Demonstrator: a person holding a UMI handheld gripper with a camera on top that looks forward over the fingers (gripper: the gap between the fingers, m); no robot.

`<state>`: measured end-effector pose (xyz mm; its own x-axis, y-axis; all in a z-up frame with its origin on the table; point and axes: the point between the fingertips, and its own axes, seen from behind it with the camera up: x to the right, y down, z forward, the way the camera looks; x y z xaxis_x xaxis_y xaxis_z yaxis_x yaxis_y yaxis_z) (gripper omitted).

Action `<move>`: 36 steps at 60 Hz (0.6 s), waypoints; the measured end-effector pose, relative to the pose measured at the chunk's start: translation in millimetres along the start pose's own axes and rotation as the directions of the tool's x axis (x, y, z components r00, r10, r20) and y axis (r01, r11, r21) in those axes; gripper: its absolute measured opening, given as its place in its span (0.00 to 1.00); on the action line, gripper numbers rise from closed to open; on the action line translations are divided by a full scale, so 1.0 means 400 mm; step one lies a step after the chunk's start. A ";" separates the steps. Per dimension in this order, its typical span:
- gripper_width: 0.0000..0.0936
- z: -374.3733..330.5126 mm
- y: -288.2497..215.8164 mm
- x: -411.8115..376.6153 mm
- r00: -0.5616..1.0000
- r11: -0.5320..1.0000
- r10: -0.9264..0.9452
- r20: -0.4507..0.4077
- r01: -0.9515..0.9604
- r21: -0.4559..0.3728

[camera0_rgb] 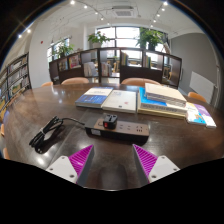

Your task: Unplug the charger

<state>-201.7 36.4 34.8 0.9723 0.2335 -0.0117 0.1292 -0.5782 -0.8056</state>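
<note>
blk charger cable [46, 131], magenta pads [82, 157], brown table [60, 108]

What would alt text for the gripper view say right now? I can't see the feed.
The open gripper hovers over a dark wooden table, its pink-padded fingers apart and empty, with a black power strip holding a plugged-in charger just ahead of them. A black cable lies coiled beside the strip, and books lie beyond it.
</note>
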 end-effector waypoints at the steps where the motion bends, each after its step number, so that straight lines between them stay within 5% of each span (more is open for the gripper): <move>1: 0.81 0.018 -0.021 0.008 1.000 1.000 -0.001 -0.001 0.001 0.004; 14: 0.67 0.258 -0.148 -0.073 0.999 0.998 0.021 -0.047 -0.017 0.066; 20: 0.47 0.296 -0.151 -0.070 0.994 0.994 0.075 -0.075 -0.068 0.087; 22: 0.31 0.294 -0.147 -0.045 0.989 0.991 0.104 -0.109 -0.094 0.101; 27: 0.23 0.276 -0.150 -0.041 0.987 0.987 0.124 -0.105 -0.111 0.119; 36: 0.13 0.274 -0.147 -0.038 0.988 0.994 0.108 -0.112 -0.109 0.005</move>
<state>-245.5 152.5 17.5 0.9962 0.0802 -0.0324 0.0219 -0.5966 -0.8022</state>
